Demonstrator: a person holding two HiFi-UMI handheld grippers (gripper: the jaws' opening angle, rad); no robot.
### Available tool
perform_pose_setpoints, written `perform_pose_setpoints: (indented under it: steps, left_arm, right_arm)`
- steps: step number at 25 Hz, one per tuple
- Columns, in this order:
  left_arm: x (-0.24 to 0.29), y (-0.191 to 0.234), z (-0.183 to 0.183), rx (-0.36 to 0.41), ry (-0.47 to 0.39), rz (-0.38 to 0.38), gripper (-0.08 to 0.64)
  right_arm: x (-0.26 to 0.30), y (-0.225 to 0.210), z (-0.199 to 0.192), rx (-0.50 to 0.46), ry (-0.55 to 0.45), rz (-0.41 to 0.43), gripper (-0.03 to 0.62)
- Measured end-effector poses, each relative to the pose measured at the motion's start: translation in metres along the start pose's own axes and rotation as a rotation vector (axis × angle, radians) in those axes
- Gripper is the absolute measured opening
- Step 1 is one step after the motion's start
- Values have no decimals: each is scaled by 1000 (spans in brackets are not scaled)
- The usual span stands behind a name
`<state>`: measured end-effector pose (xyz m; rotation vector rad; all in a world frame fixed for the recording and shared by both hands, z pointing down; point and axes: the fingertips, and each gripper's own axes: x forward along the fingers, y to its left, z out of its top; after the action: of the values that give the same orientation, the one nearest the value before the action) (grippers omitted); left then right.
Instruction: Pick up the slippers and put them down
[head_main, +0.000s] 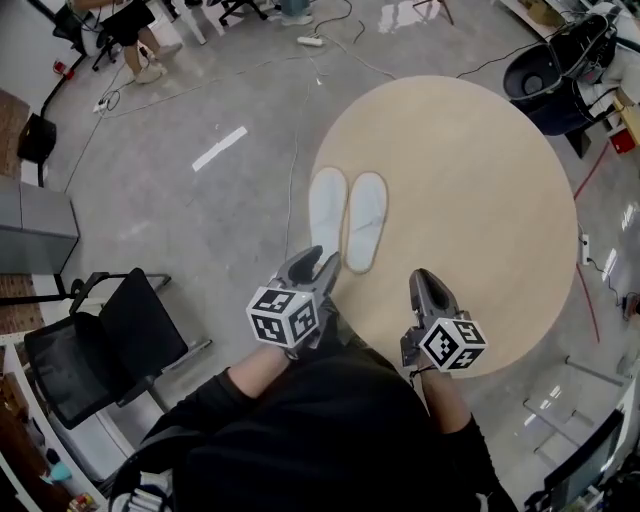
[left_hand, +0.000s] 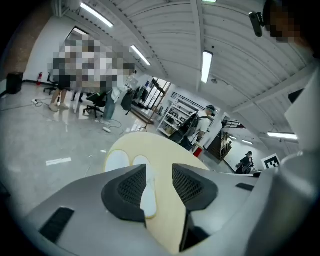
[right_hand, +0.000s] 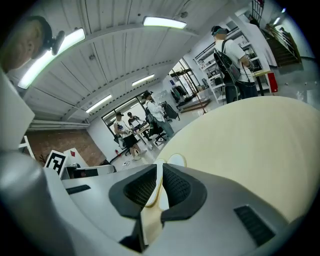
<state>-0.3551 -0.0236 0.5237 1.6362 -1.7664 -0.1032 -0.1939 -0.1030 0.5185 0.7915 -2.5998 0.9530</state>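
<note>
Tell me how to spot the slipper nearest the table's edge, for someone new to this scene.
Start at the round beige table; a white pair lies side by side near its left rim in the head view. The one you want is the left slipper, closest to the rim; the other slipper lies farther in.

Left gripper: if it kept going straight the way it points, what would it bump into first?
Likely the near end of the white slipper on the round table; depth is unclear.

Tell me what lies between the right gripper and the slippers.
Only bare table between the right gripper and the slippers; the head view shows it.
</note>
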Motion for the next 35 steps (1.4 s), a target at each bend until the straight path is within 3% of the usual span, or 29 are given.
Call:
perform_pose_setpoints:
  steps: [2, 6, 12, 27, 31, 33, 35]
  left_arm:
    - [21, 25, 3, -16, 29, 25, 190]
    - [63, 64, 2, -30, 106, 59, 191]
    - [139, 122, -3, -43, 180, 120, 190]
    - [180, 152, -44, -103, 314, 89, 189]
    - [184, 158, -52, -104, 333, 95, 148]
    - [184, 161, -51, -100, 333, 97, 58]
    - [185, 162, -51, -94, 338, 93, 37]
  right_arm:
    - [29, -2, -1, -21, 39, -14, 42]
    - [85, -11, -7, -46, 135, -36, 133]
    - [182, -52, -21, -61, 225, -46, 137]
    - [250, -73, -64, -16, 319, -74, 137]
    - [254, -77, -71, -1, 326, -87, 135]
    - [256, -77, -73, 6, 328, -88, 135]
    - [259, -75, -74, 10, 333, -86, 135]
